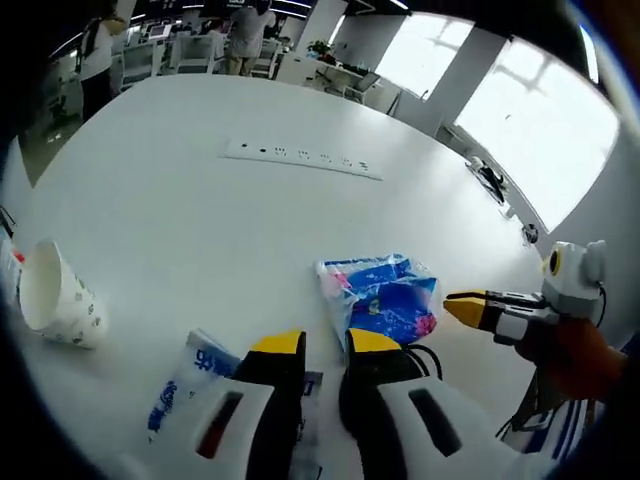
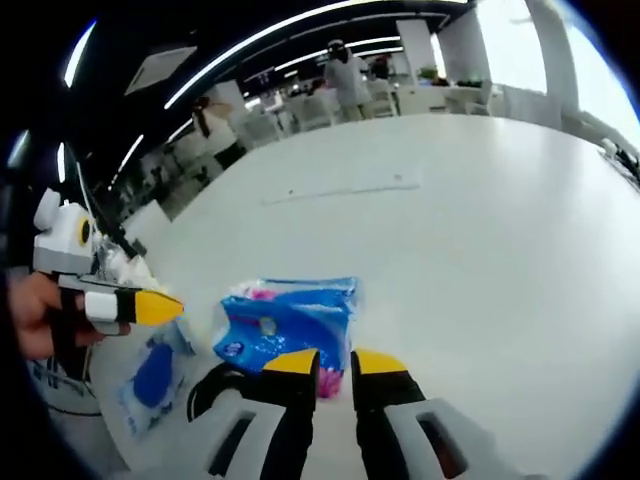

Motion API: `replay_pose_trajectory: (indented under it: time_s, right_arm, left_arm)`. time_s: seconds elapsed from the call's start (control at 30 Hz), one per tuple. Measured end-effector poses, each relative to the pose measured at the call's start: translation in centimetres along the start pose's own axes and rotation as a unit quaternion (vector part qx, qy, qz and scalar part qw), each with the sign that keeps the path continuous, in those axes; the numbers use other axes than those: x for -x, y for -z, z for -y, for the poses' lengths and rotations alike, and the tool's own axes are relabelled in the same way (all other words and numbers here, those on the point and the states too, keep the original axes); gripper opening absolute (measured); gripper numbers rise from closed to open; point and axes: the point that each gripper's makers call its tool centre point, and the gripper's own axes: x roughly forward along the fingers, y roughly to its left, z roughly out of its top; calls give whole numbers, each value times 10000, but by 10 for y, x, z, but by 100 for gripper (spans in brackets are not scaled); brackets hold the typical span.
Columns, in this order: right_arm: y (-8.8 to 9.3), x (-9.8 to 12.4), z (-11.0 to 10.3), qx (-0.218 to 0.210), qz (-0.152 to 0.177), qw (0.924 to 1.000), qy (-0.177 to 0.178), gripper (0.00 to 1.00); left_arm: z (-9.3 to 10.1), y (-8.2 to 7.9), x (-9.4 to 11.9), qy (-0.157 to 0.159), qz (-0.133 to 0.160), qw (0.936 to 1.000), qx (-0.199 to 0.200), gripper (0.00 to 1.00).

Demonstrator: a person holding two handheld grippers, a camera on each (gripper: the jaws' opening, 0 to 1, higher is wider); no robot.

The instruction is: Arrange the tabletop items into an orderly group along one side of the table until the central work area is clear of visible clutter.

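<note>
A blue tissue pack (image 1: 385, 300) lies on the white table (image 1: 200, 200), just ahead and right of my left gripper (image 1: 325, 345), whose jaws stand slightly apart with nothing gripped. A flat white-and-blue packet (image 1: 190, 385) lies left of those jaws. A paper cup (image 1: 55, 295) lies on its side at the far left. My right gripper (image 1: 468, 307) comes in from the right, its tip close to the pack. In the right gripper view the blue pack (image 2: 285, 325) sits right in front of my right gripper (image 2: 335, 365), jaws narrowly apart. The left gripper (image 2: 140, 306) hovers over the flat packet (image 2: 150, 380).
A socket strip (image 1: 300, 158) is set into the table's middle, also the socket strip (image 2: 340, 187). A black cable (image 1: 425, 355) lies beside the pack. People stand among desks and chairs (image 1: 240, 35) beyond the far edge. Wide bare tabletop (image 2: 480, 260) stretches ahead.
</note>
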Motion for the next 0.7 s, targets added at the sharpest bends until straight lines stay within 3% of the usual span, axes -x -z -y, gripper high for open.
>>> replay_pose_trajectory:
  time_s: [0.17,0.33,0.7]
  right_arm:
    - [0,6,-15,169,16,9998,-82,10]
    - [6,9,-33,311,17,9993,-193,9]
    - [41,19,-73,746,-158,9958,-504,10]
  left_arm:
    - [-9,8,22,-53,116,9999,85,13]
    - [-22,27,40,-116,104,9998,119,14]
    - [-40,76,75,-203,-10,9998,51,14]
